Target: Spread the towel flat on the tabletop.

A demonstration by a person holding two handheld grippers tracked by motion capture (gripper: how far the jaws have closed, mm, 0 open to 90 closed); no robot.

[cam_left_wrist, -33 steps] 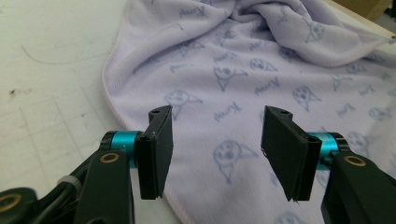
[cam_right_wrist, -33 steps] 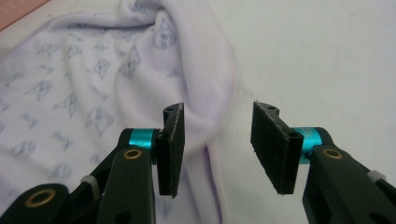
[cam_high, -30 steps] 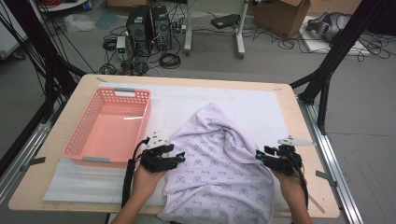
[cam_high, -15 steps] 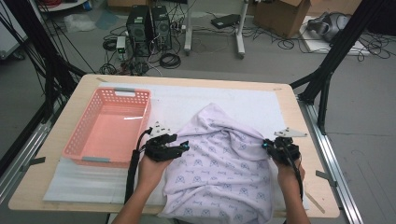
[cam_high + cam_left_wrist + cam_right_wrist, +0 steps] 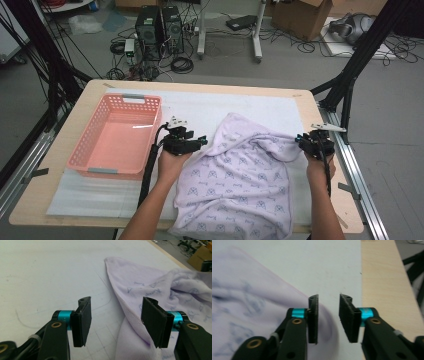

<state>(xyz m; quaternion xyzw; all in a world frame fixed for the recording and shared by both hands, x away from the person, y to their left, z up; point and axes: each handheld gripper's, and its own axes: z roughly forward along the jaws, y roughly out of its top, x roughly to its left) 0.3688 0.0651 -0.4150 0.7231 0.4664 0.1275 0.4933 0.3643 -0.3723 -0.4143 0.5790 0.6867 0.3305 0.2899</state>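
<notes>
Lilac printed cloth (image 5: 240, 175), soft and light by the look of it, lies rumpled on the white mat (image 5: 240, 107) at the table's near centre, draping over the front edge. It should crumple and slide easily; hemmed edges and corners look the best places to pinch. Left gripper (image 5: 116, 315) stands parted at the cloth's left edge, nothing pinched. Right gripper (image 5: 328, 317), its jaws having just been widening, is parted at the right edge, grasping nothing. 1 pink basket (image 5: 90, 135) sits left, apparently empty.
</notes>
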